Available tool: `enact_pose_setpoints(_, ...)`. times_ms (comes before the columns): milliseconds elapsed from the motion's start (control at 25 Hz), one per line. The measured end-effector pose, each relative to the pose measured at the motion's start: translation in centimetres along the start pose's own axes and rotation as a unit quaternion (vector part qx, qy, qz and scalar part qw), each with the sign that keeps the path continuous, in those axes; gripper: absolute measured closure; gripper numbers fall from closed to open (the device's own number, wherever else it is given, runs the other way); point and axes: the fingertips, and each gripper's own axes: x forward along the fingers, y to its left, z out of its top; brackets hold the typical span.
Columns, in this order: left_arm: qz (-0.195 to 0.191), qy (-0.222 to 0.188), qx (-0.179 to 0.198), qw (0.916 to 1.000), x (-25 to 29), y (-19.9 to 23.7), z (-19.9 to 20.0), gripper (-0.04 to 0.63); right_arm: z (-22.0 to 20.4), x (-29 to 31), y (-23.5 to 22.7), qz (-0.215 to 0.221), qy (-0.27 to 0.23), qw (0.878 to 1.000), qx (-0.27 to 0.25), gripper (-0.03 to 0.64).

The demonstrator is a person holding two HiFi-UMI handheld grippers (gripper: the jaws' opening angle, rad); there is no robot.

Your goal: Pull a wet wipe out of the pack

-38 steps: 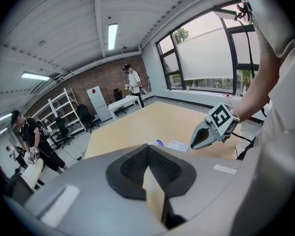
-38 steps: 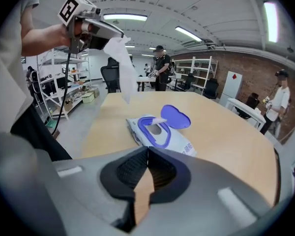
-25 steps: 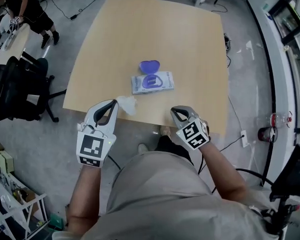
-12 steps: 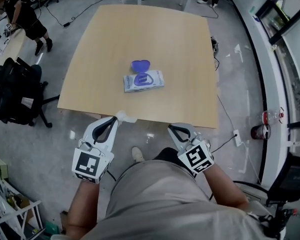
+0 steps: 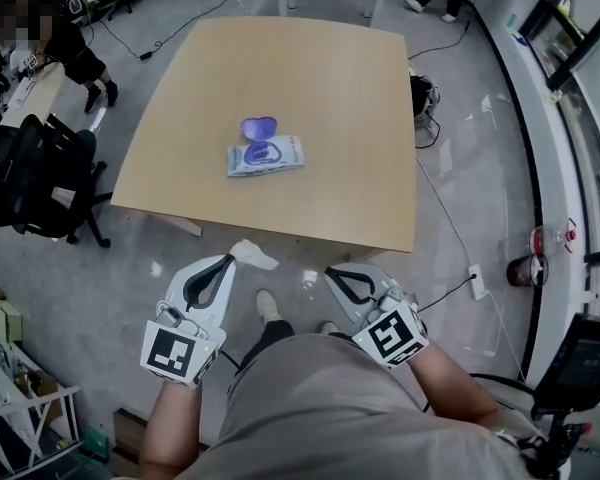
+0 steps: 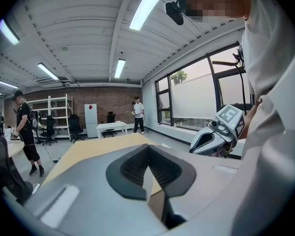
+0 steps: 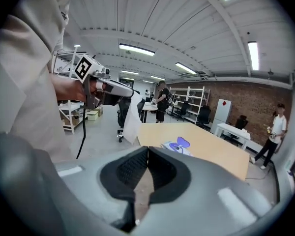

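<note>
White wipe: thin, limp, crumpled sheet; pinched at one edge by your left gripper, the rest hanging free beyond the tips; in the right gripper view it droops as a soft pale flag.
Left gripper: jaws pressed together on the wipe; grey shell, black ribbed pads.
Right gripper: jaws closed tip to tip, nothing between them; same make.
Pack: flat, soft-sided, pale with purple print; long axis running left to right across your view; it lies straight ahead of both grippers and well apart from them, with your left gripper the nearer of the two.
Lid: purple, rounded, hard plastic; flipped open on the far side of the pack.
Table: light wood, matt, smooth; the pack rests on it left of centre; both grippers and the wipe hang on the near side of the pack, past the table's near edge, over grey floor.
Judgement: the wipe is wholly clear of the pack, no sheet bridging the two, so the pull reads as done; any return to the pack means reaching forward, left side first.
</note>
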Motion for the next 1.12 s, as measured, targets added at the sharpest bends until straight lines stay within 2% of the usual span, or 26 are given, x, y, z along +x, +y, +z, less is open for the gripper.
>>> enact_pose_setpoints(240, 0.021, 0.010, -0.013, 0.9997, -1.6, -8.3, 1.1, 0.588, -3.4, -6.5, 1.8, 0.040, -0.024, 0.999, 0.007, 0.614)
enact_pose_setpoints(400, 0.032, 0.021, -0.010, 0.9992, -4.3, -11.7, 1.0, 0.588, -4.1, -8.5, 4.1, 0.057, -0.031, 0.998, 0.012, 0.614)
enact_pose_setpoints(680, 0.029, 0.018, 0.008, 0.9994, -5.6, -14.2, 0.8, 0.589, -4.2, -9.5, 5.7, 0.071, -0.051, 0.996, 0.013, 0.614)
enact_pose_setpoints(920, 0.008, -0.001, -0.021, 0.9998, -12.8, -15.2, -0.1, 0.588, -1.8, -10.0, 12.2, 0.064, -0.044, 0.997, 0.021, 0.614)
enact_pose_setpoints(1120, -0.004, -0.011, -0.021, 0.9997, -18.7, -14.6, -1.9, 0.588, 0.3, -9.4, 17.4, 0.046, -0.037, 0.998, 0.019, 0.614)
